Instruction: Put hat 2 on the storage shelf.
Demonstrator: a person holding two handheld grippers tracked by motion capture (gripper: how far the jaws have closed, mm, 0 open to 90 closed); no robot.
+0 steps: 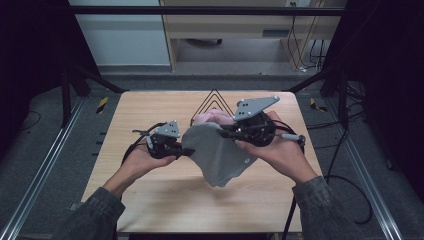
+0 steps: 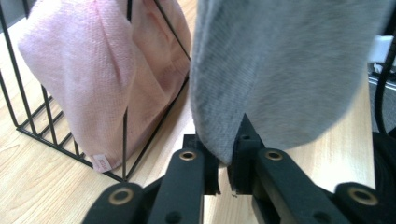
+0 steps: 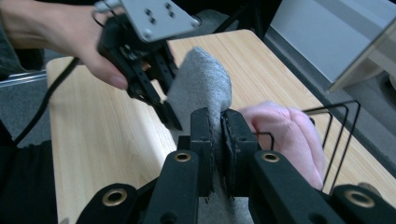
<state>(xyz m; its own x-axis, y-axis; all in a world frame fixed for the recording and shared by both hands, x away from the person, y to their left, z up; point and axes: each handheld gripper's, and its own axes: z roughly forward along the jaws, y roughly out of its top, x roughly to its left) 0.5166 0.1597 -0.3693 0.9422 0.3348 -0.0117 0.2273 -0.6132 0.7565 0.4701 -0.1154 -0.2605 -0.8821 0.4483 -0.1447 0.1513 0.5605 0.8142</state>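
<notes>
Both grippers hold the grey cloth up over the wooden table. The left gripper has its jaws pinched on one edge, and the right gripper has its jaws clamped on the opposite edge. It looks like the spreading step before hanging; next, I judge, the 2 hands must carry the cloth toward the black wire rack and drape it. The cloth is soft, fuzzy and sagging. Beyond it, a pink cloth already hangs on the rack.
</notes>
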